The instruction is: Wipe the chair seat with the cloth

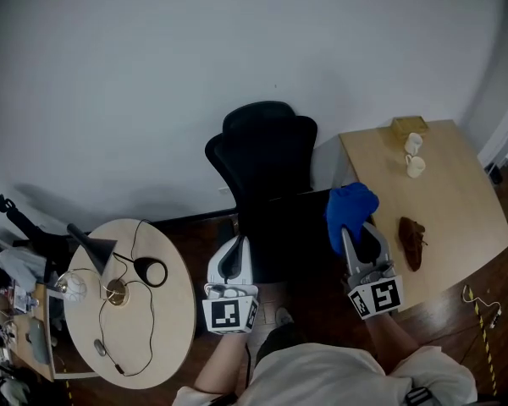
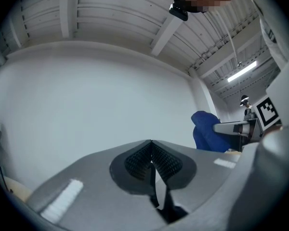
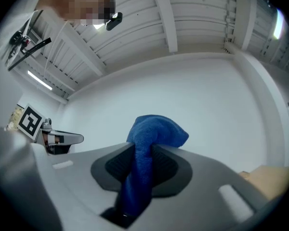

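Note:
A black office chair (image 1: 267,155) stands against the white wall, its seat (image 1: 284,235) dark between my two grippers. My right gripper (image 1: 349,227) is shut on a blue cloth (image 1: 350,209) that bunches above its jaws at the seat's right edge. The same cloth (image 3: 151,138) hangs between the pads in the right gripper view and shows as a blue lump (image 2: 209,131) in the left gripper view. At the seat's left front, my left gripper (image 1: 234,248) is shut with nothing between its pads (image 2: 151,165). Both grippers point up at the wall and ceiling.
A wooden table (image 1: 440,218) at the right carries two small white cups (image 1: 415,155), a tan box (image 1: 409,126) and a brown object (image 1: 411,242). A round table (image 1: 165,328) at the left holds a lamp (image 1: 95,248), cables and a glass.

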{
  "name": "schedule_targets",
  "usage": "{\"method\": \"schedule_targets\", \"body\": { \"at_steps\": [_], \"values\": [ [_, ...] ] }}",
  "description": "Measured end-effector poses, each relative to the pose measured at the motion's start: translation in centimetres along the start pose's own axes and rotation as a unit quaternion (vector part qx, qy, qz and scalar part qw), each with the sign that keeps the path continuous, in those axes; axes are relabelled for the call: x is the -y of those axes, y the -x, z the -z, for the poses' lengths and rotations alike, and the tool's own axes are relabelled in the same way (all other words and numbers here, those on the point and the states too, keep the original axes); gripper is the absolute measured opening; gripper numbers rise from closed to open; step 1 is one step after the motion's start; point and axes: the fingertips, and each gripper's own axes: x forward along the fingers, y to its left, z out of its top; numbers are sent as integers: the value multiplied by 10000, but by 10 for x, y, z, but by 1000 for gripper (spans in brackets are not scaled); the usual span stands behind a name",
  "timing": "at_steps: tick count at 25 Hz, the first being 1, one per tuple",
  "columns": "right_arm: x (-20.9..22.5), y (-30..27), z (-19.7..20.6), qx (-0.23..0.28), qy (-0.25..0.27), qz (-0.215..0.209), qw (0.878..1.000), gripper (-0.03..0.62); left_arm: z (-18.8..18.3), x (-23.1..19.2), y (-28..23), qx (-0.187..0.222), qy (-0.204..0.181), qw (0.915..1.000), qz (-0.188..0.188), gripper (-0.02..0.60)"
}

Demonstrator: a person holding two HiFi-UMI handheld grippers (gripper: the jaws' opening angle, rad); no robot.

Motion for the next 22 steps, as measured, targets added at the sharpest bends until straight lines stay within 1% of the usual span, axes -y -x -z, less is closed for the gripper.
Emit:
{"method": "schedule_targets", "body": {
  "at_steps": [2, 4, 7, 8, 9, 12, 14, 16, 19, 20, 21, 22],
  "values": [
    [-11, 44, -14, 43, -6, -83, 10000, 92, -11, 27, 39, -55, -55, 10000, -17, 66],
    [-17, 90, -26, 78, -15, -165, 9998, 92, -15, 59, 76, -258, -85, 9996, -51, 66],
    [-24, 151, -47, 141, -76, -258, 9995, 92, -33, 99, 122, 47, -21, 9999, -134, 66],
    [-28, 170, -55, 154, -98, -284, 9994, 92, -39, 112, 138, 64, -18, 9999, -147, 66],
    [-32, 189, -63, 156, -119, -305, 9993, 92, -44, 125, 154, 33, -36, 9999, -146, 66],
    [-40, 240, -88, 178, -138, -341, 9992, 94, -59, 163, 197, -236, -147, 9996, -70, 66],
    [-43, 265, -102, 208, -134, -336, 9991, 94, -76, 180, 216, -124, -136, 9998, -94, 66],
    [-48, 282, -111, 218, -130, -331, 9991, 93, -87, 189, 234, -169, -146, 9997, -131, 66],
    [-57, 298, -118, 236, -84, -305, 9992, 92, -106, 195, 250, 210, -117, 9996, -138, 66],
    [-60, 301, -120, 232, -77, -293, 9993, 92, -109, 197, 254, 235, -111, 9996, -117, 66],
    [-62, 304, -123, 230, -83, -284, 9993, 92, -109, 200, 258, 174, -117, 9997, -86, 66],
    [-65, 306, -125, 227, -86, -279, 9993, 92, -109, 202, 263, 22, -140, 9999, -48, 66]
  ]
}}
